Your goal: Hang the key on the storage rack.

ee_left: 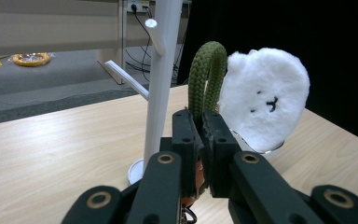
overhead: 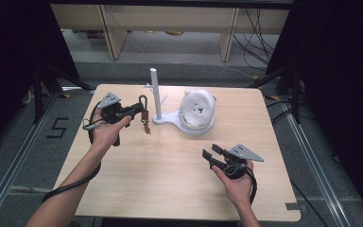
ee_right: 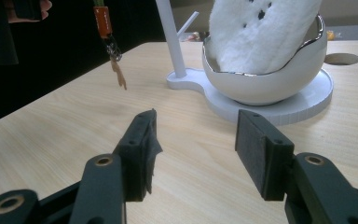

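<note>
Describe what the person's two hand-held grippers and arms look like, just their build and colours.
Both are black. The left hand-held gripper and the right hand-held gripper each carry a grey three-cornered plate on top and trail a black cable. Close up, each has two blocky black jaws on linked bars with brass-coloured pivot rings; the pads have a rough, textured face. The forearms are bare, with no sleeves in view.

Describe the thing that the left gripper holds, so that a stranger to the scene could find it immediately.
Start at the white peg stand at the far middle of the wooden table. Just left of it, the left gripper pinches a keychain above the tabletop. Its olive-green braided cord loop, orange tag and small dangling charm set it apart from the white stand and the fluffy white plush in the bowl.
</note>
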Demonstrator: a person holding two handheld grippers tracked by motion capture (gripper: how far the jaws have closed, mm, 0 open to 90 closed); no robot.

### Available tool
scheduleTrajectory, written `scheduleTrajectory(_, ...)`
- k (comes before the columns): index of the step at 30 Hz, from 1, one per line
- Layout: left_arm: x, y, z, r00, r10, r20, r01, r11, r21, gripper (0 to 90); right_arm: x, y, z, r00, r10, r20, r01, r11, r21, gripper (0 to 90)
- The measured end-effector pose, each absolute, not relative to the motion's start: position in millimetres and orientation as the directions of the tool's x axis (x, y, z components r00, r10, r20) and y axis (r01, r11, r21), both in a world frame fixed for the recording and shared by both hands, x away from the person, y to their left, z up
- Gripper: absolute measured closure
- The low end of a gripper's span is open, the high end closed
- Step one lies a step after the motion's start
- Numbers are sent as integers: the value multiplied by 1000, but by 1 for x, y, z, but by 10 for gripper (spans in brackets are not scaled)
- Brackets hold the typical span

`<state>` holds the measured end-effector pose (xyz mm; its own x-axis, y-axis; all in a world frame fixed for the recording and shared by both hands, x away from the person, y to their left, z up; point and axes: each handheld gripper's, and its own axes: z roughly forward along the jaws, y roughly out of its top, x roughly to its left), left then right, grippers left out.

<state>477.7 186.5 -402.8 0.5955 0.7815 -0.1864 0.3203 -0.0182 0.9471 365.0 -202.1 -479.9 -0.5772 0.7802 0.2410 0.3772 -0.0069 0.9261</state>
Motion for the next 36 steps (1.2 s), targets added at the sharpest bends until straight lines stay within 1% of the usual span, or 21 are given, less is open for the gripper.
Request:
scheduleTrajectory(4,484,188,-399,590,786,-185,321,-18,947,844,364,-203,-479,-571,780,256,392,-15,920,494)
scheduleTrajectory(6,487,188,-398,590,787,-184,323,-21,946,844,364,-203,-479,-565,788,245,386,-9,922,492)
scheduleTrajectory(7,488,188,-398,590,787,-183,324,-23,946,844,366,-204,-481,-579,786,216,358,7,934,492)
scheduleTrajectory(8,490,188,-397,588,788,-182,325,-24,945,844,365,-202,-481,-578,779,242,379,-7,926,492)
scheduleTrajectory(13,496,189,-394,587,788,-187,327,-19,945,844,366,-204,-481,-578,787,218,364,9,931,489)
scheduleTrajectory(17,502,189,-391,584,788,-193,332,-15,943,844,366,-203,-482,-579,782,232,371,0,928,487)
scheduleTrajectory(18,503,189,-390,583,788,-196,332,-11,943,844,364,-202,-481,-565,778,276,409,-27,912,486)
scheduleTrajectory(19,504,189,-390,583,788,-199,333,-9,943,844,363,-202,-481,-558,782,277,414,-27,910,485)
scheduleTrajectory(21,507,190,-388,586,785,-204,335,-5,942,844,364,-202,-482,-557,788,262,404,-18,914,484)
scheduleTrajectory(24,511,190,-387,580,786,-213,345,0,939,843,363,-202,-481,-558,782,278,412,-29,911,482)
scheduleTrajectory(26,515,190,-387,575,786,-227,355,10,935,844,366,-204,-483,-577,781,239,374,-7,927,482)
scheduleTrajectory(30,519,191,-387,569,786,-242,368,19,930,843,366,-204,-483,-564,790,240,384,-6,923,481)
scheduleTrajectory(36,523,190,-388,567,783,-258,381,29,924,843,366,-204,-484,-577,776,256,389,-15,921,479)
